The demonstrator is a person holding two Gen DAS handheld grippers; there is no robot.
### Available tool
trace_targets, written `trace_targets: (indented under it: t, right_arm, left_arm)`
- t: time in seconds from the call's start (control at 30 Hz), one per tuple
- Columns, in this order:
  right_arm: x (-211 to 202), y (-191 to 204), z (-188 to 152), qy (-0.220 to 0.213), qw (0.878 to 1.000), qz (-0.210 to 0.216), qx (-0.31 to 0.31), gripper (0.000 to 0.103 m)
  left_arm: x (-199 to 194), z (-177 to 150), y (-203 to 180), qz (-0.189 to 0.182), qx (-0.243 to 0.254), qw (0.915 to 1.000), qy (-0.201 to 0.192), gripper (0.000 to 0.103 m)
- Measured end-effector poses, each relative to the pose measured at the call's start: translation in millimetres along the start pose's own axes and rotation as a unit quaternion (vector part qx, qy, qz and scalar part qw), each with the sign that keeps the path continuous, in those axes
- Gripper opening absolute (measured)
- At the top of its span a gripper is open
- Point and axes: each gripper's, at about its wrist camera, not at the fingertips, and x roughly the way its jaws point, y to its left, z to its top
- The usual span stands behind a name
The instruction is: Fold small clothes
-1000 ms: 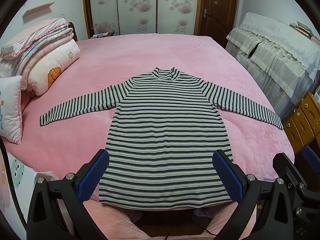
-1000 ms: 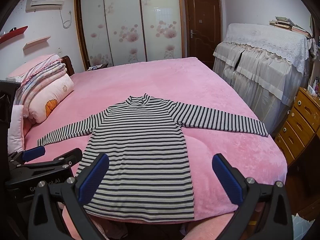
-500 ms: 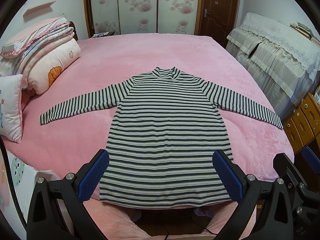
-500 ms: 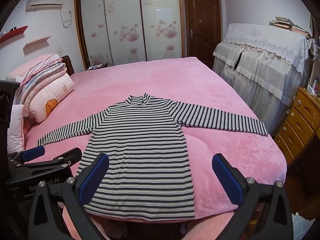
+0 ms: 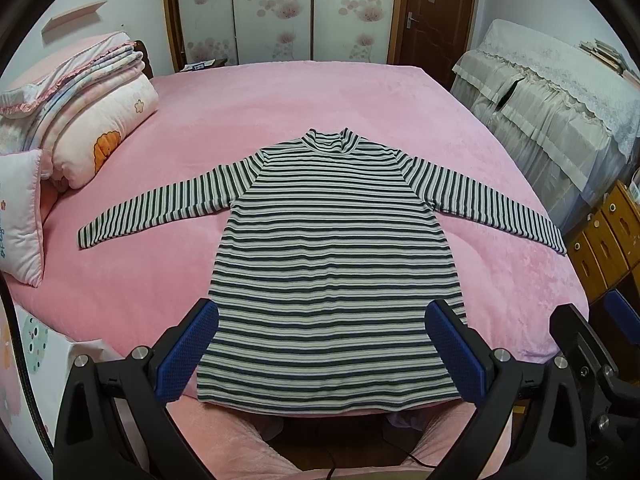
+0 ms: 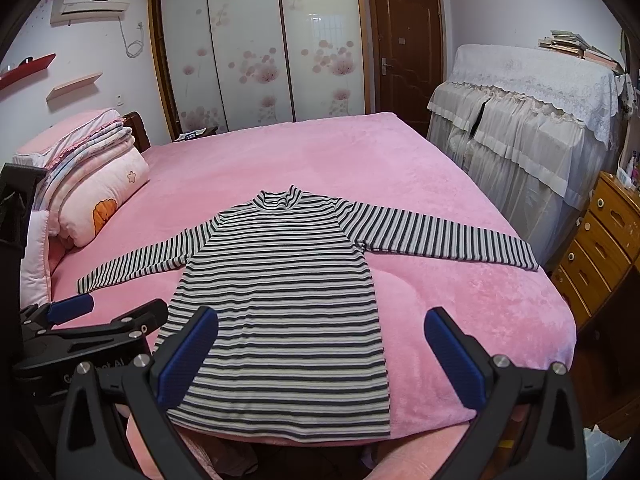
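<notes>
A black-and-white striped long-sleeved top [image 5: 332,264] lies flat on the pink bed [image 5: 280,96], collar at the far end, sleeves spread to both sides, hem at the near edge. It also shows in the right wrist view [image 6: 280,304]. My left gripper [image 5: 322,352] is open and empty, held above the hem. My right gripper [image 6: 320,356] is open and empty, above the hem's right part. The left gripper [image 6: 92,320] shows at the left of the right wrist view; the right gripper [image 5: 592,340] shows at the right edge of the left wrist view.
Folded quilts and pillows [image 5: 80,120] are stacked at the bed's left. A lace-covered cabinet [image 6: 520,120] and a wooden chest of drawers [image 6: 600,248] stand to the right. A sliding wardrobe [image 6: 256,52] and a door [image 6: 404,48] are behind the bed.
Both grippers stay open; the views have shifted only slightly. The top has not moved.
</notes>
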Motion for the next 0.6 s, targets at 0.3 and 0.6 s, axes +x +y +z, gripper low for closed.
trace_targets:
  t: [0.3,0.6]
  right_arm:
    - [5,-7,11,-0.004,1.0,0.018,-0.007,0.103]
    - [-7,-18,39,-0.031,0.999,0.035,-0.011,0.103]
  left_arm:
    - [-2,13,1,-0.013,-0.019,0.9994,-0.026,0.102]
    - [-35,40,12,-0.022,-0.056,0.9916,-0.115,0.102]
